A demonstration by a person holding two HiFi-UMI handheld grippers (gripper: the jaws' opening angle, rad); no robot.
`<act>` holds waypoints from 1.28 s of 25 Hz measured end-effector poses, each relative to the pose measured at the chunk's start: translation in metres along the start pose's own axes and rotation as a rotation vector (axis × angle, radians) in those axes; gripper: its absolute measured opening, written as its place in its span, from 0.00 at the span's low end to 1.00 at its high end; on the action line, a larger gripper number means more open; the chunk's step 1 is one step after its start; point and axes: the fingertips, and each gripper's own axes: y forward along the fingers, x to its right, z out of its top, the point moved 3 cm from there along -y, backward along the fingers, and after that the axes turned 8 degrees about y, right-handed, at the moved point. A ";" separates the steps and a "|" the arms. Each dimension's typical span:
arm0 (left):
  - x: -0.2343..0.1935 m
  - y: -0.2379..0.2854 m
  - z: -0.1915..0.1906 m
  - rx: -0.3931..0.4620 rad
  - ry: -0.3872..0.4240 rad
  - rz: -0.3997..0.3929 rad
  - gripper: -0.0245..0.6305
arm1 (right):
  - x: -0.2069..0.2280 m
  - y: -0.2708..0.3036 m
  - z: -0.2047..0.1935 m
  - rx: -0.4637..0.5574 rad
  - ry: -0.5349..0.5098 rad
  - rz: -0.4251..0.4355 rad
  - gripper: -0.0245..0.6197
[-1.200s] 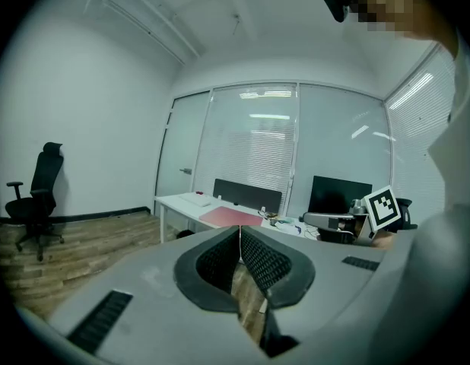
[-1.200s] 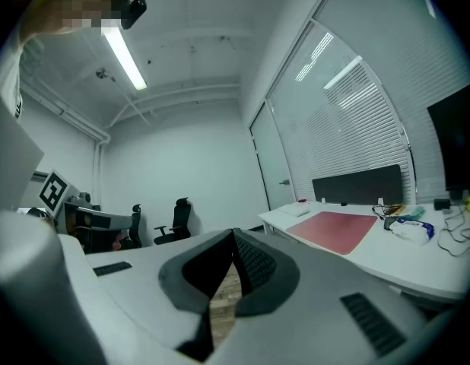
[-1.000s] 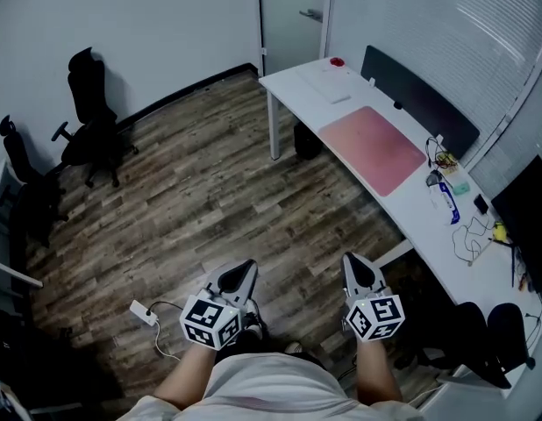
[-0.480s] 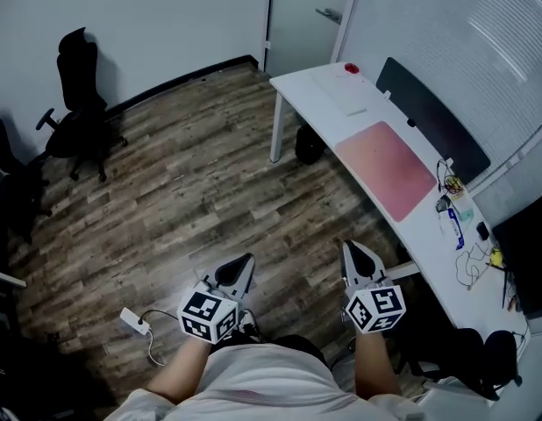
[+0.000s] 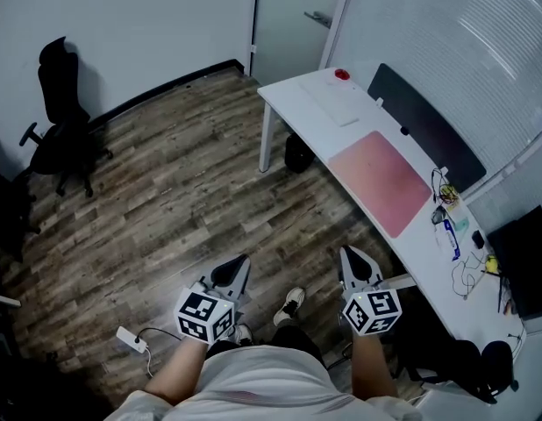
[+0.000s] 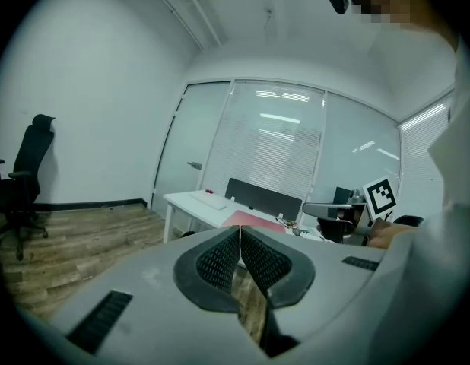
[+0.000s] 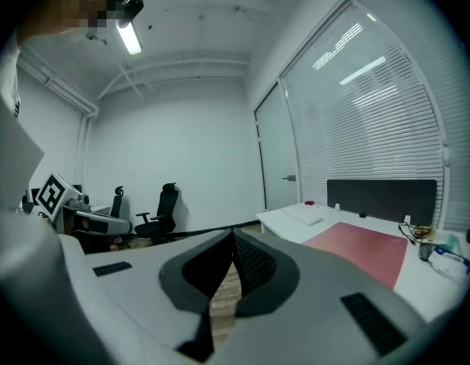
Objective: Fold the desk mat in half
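A pink desk mat (image 5: 381, 182) lies flat and unfolded on the long white desk (image 5: 299, 95) at the right of the head view. It also shows in the left gripper view, the mat (image 6: 254, 217), and in the right gripper view, the mat (image 7: 357, 242). My left gripper (image 5: 240, 262) and right gripper (image 5: 348, 254) are held low at the person's waist, over the wooden floor and well short of the desk. Both are shut, jaws meeting tip to tip with nothing between them, as the left gripper (image 6: 239, 230) and right gripper (image 7: 233, 238) close views show.
On the desk are a white keyboard (image 5: 332, 103), a small red object (image 5: 342, 74), a black divider panel (image 5: 424, 125), and cables with small items (image 5: 455, 226) beyond the mat. A black bag (image 5: 297, 152) sits under the desk. Office chairs (image 5: 56, 103) stand at left; a power strip (image 5: 131, 338) lies on the floor.
The view has shifted as the person walks; a shoe now shows between the grippers. Both grippers stay shut at waist height, and the mat has not moved.
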 end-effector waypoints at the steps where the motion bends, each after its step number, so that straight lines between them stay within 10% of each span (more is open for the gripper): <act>1: -0.004 0.009 0.003 0.000 0.003 0.001 0.06 | 0.007 0.008 0.002 0.001 0.005 -0.004 0.12; 22: -0.025 0.282 0.089 -0.058 0.084 -0.029 0.06 | 0.237 0.155 0.071 0.066 0.150 -0.009 0.12; 32: -0.033 0.390 0.112 -0.082 0.111 -0.203 0.06 | 0.302 0.175 0.093 0.091 0.176 -0.177 0.12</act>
